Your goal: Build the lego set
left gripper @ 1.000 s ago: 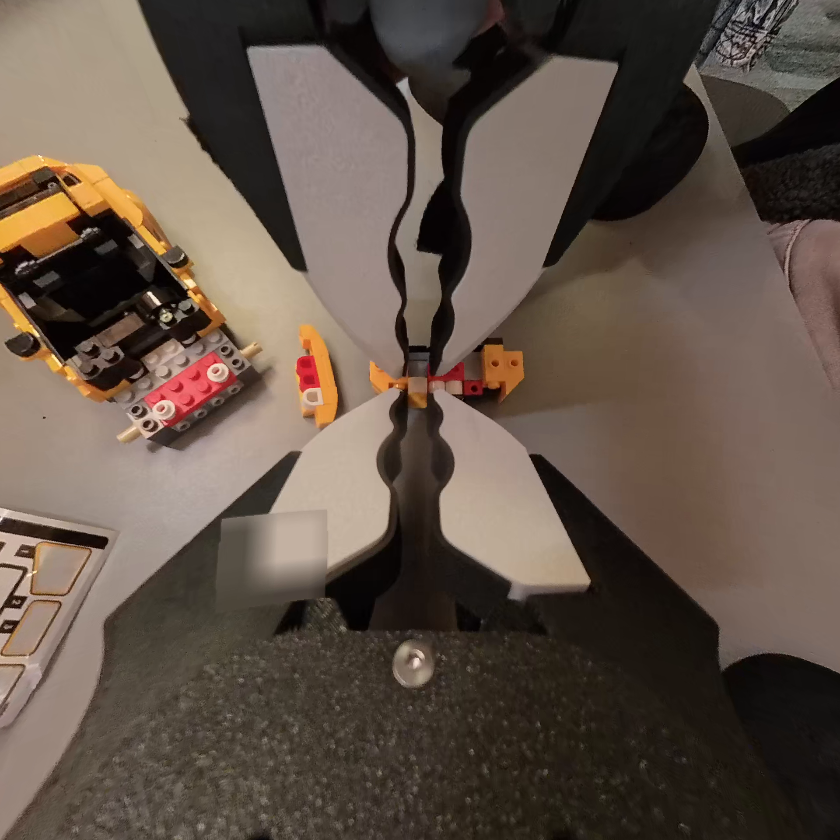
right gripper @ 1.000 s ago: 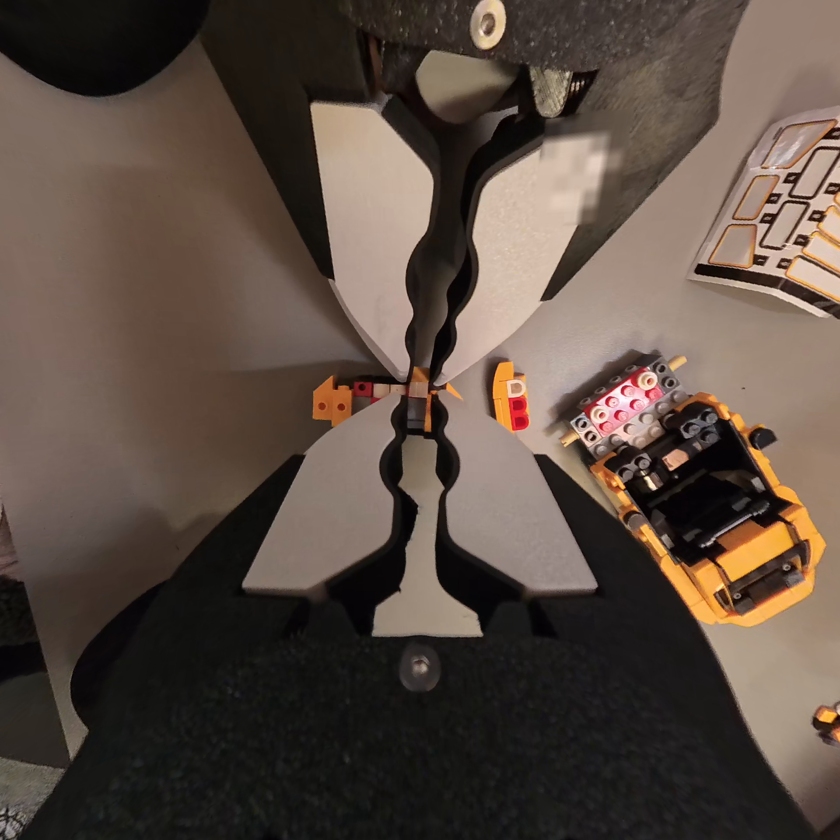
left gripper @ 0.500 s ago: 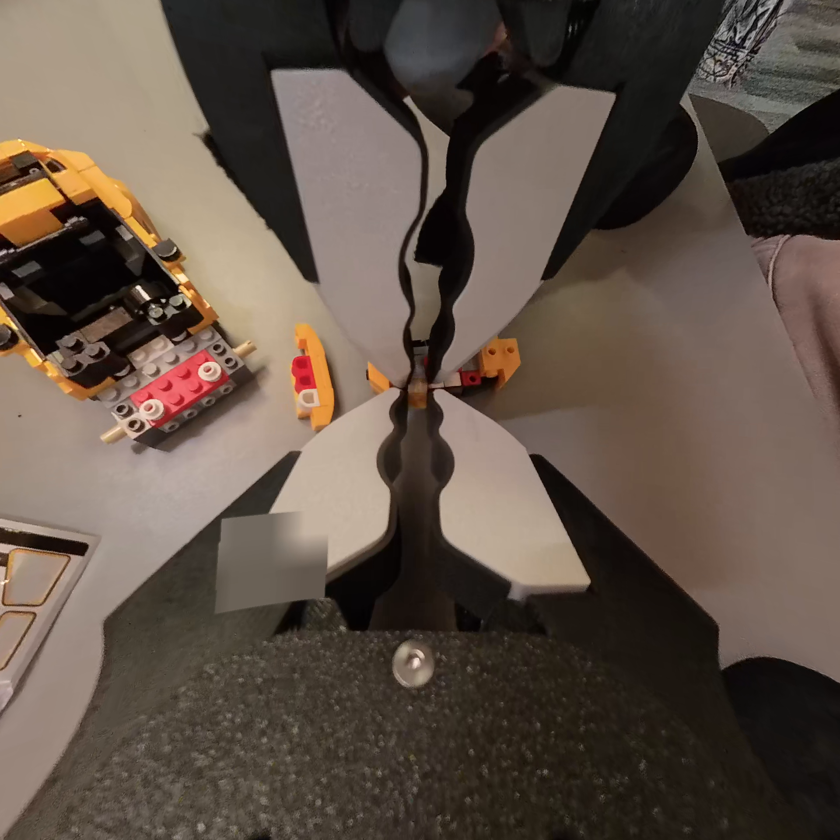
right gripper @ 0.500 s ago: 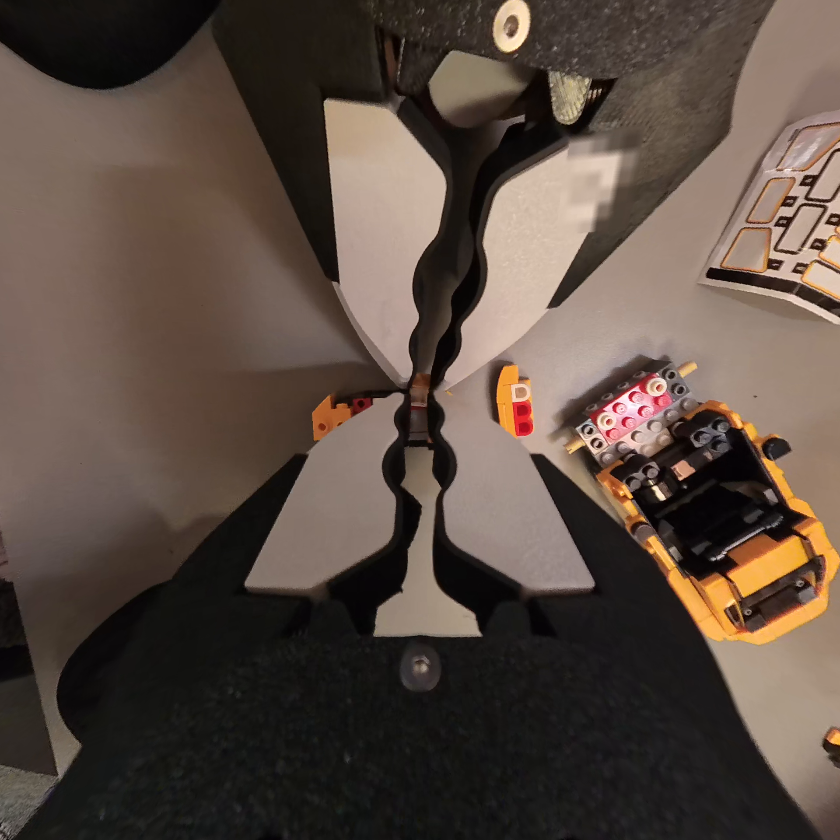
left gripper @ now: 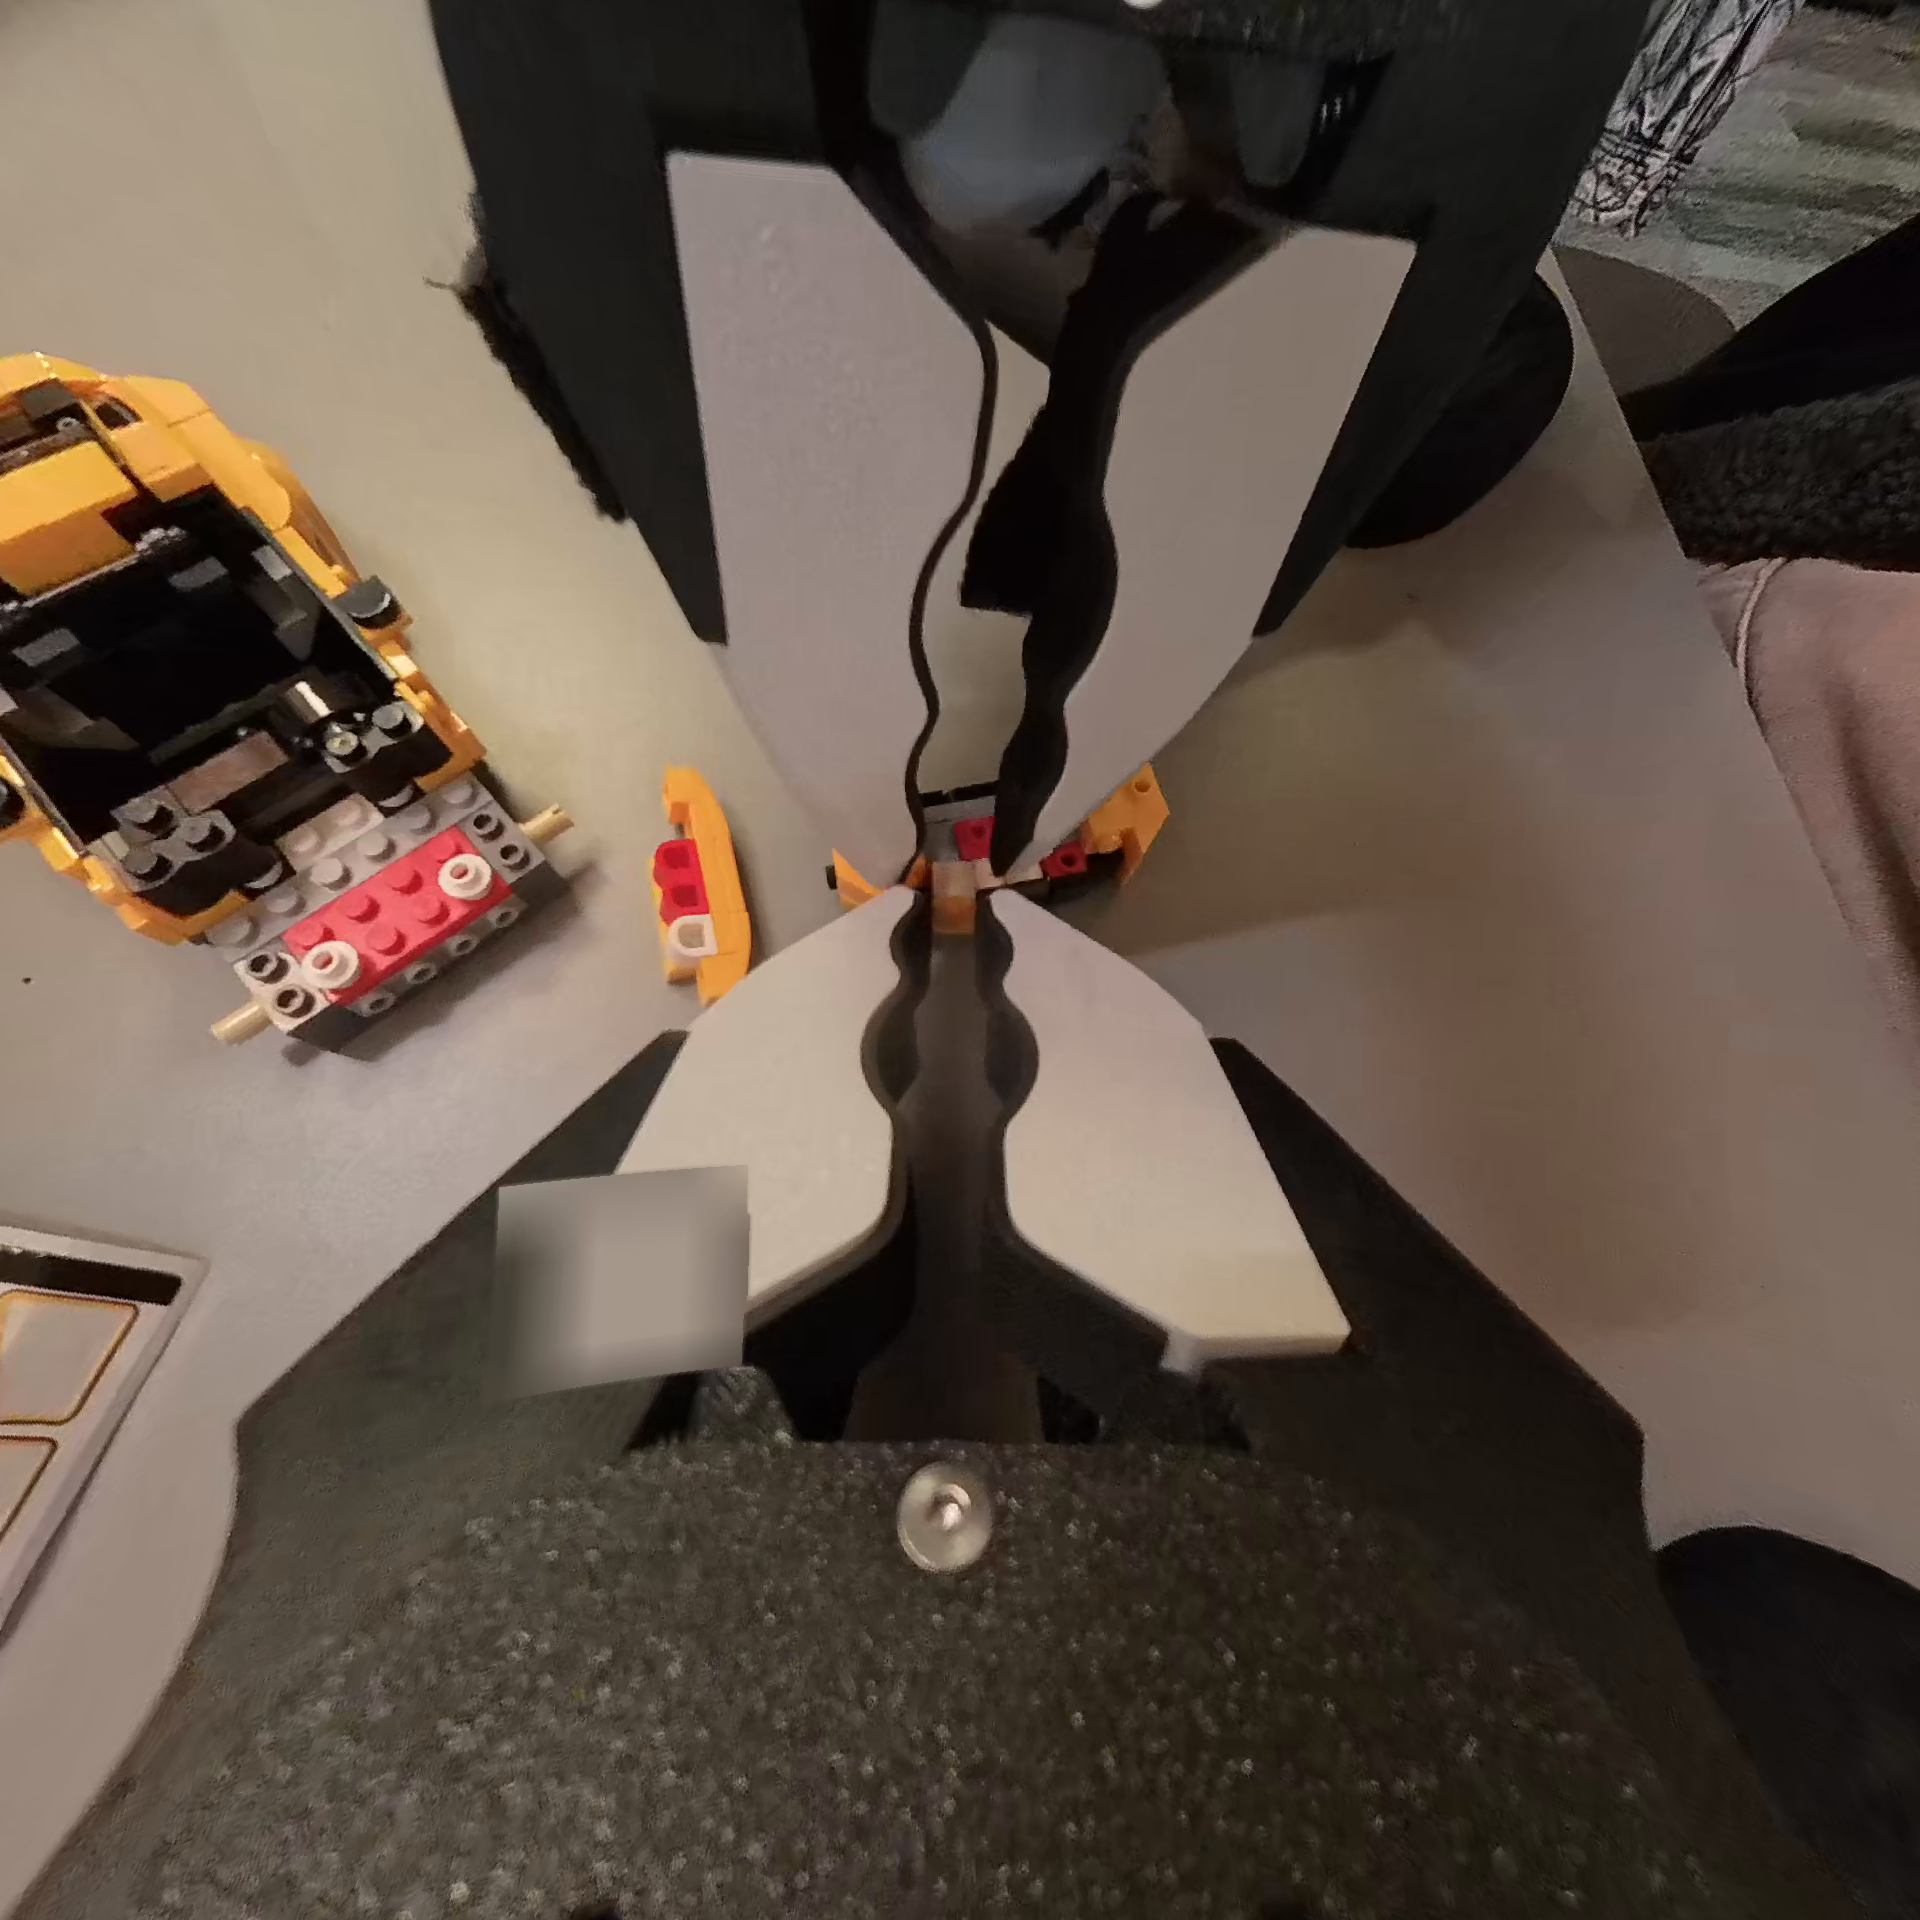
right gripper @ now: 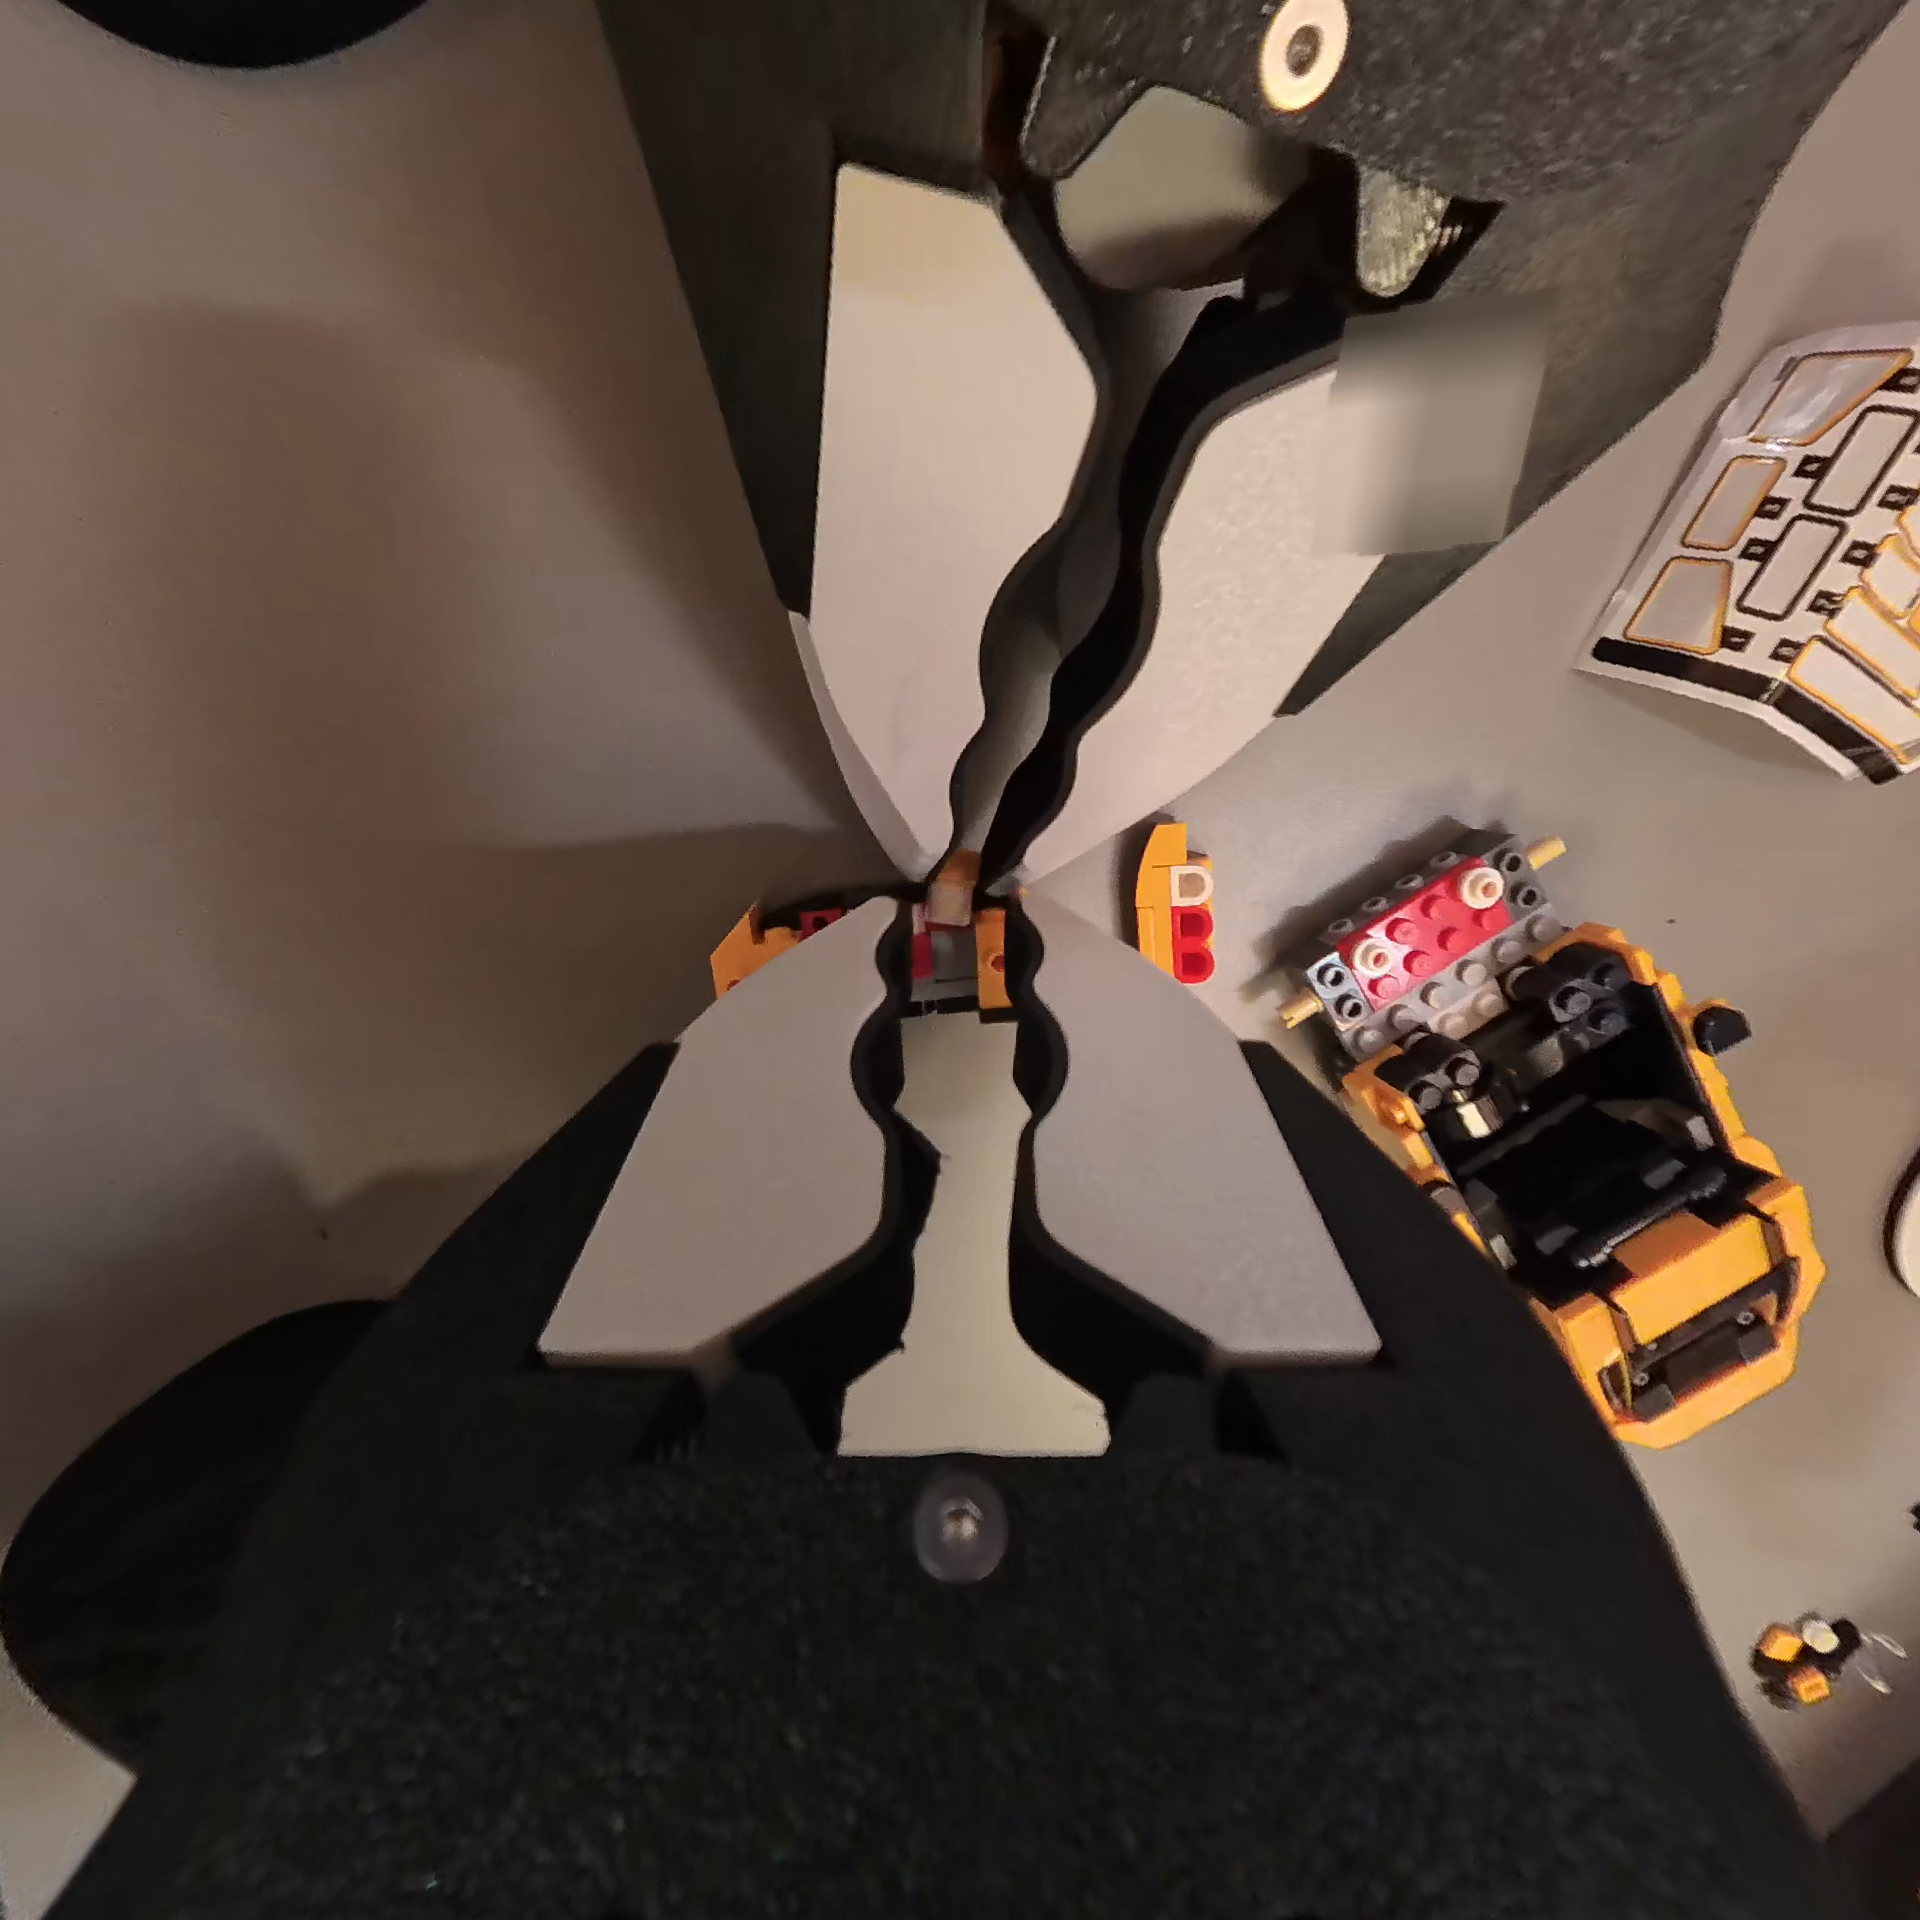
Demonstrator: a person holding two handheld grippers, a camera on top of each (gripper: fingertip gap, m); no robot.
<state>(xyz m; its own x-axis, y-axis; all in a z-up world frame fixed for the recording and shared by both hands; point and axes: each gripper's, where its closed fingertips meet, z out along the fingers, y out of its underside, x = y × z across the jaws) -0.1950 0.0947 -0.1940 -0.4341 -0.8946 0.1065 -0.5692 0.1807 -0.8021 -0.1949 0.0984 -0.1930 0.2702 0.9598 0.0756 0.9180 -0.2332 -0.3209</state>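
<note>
Both grippers meet tip to tip over the small orange-and-red sub-assembly (left gripper: 961,883) mid-worktop (left gripper: 1455,935). Left gripper (left gripper: 954,909) and right gripper (right gripper: 951,935) each have jaws clamped on it from opposite ends, likely so one braces while the other presses a piece home. Car body (left gripper: 208,707) and orange side piece (left gripper: 698,878) are parked just beside, sticker sheet (right gripper: 1787,561) toward the edge.

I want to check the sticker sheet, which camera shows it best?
The right wrist view: the sticker sheet lies nearly whole at the upper right, its outlined panels clear. The left wrist view catches only one corner at the left edge, cropped and blurred.
</note>
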